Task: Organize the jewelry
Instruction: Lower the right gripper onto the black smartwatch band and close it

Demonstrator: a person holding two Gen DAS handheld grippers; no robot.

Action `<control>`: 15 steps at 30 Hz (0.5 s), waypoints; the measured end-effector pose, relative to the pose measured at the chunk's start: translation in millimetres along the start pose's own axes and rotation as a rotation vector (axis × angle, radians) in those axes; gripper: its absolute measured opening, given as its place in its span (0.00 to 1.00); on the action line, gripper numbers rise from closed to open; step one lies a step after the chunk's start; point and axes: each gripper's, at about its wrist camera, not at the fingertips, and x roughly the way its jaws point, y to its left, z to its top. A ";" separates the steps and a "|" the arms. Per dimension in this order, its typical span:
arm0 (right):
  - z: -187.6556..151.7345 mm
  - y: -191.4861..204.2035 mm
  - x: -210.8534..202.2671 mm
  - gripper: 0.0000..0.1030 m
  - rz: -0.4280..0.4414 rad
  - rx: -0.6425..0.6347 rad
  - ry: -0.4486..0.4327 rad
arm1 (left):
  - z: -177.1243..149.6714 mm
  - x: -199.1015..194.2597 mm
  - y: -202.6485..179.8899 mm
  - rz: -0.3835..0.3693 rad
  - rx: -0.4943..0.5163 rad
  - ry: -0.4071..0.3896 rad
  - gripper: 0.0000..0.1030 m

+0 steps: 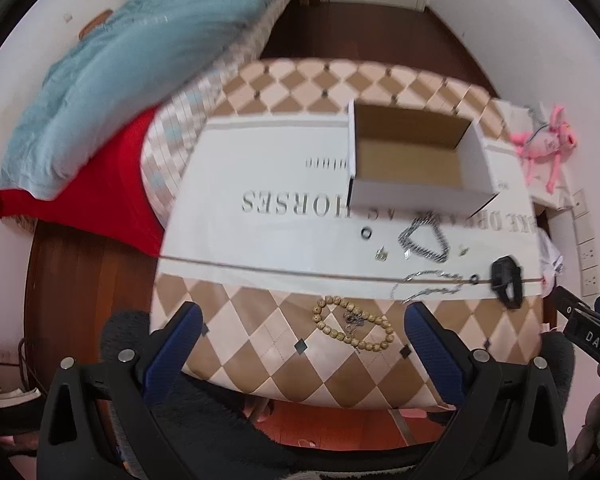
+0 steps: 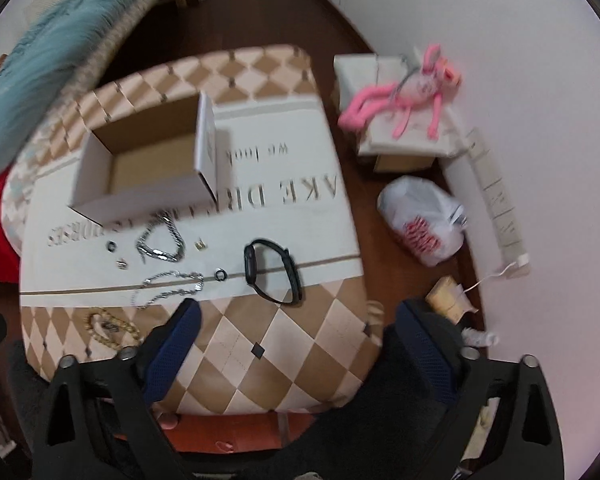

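Brown-and-cream diamond-check table (image 1: pixel 260 344) – white cloth (image 1: pixel 268 240), grey lettering – black watch (image 2: pixel 272 270), pink toy (image 2: pixel 412 92).

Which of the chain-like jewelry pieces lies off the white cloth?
The wooden bead bracelet: it lies on the checkered surface, while both silver chains rest on the white cloth.

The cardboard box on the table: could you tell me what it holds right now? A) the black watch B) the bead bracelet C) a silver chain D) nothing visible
D: the box shows only bare cardboard inside, while the watch, the bead bracelet and the chains all lie on the table outside it.
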 end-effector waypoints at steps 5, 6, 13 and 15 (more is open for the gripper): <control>-1.8 5.0 58.0 0.76 -0.005 -0.012 0.060 | -5.9 44.6 -6.5 0.014 0.011 0.056 1.00; -3.0 5.4 66.7 0.73 -0.009 -0.013 0.070 | -7.1 53.3 -7.4 0.021 0.011 0.067 1.00; 1.9 10.1 107.9 0.64 0.025 -0.010 0.077 | -10.6 87.8 -5.4 0.035 -0.008 0.111 1.00; 5.5 10.4 110.1 0.63 0.034 -0.006 0.068 | -11.1 94.0 -3.6 0.035 -0.016 0.123 1.00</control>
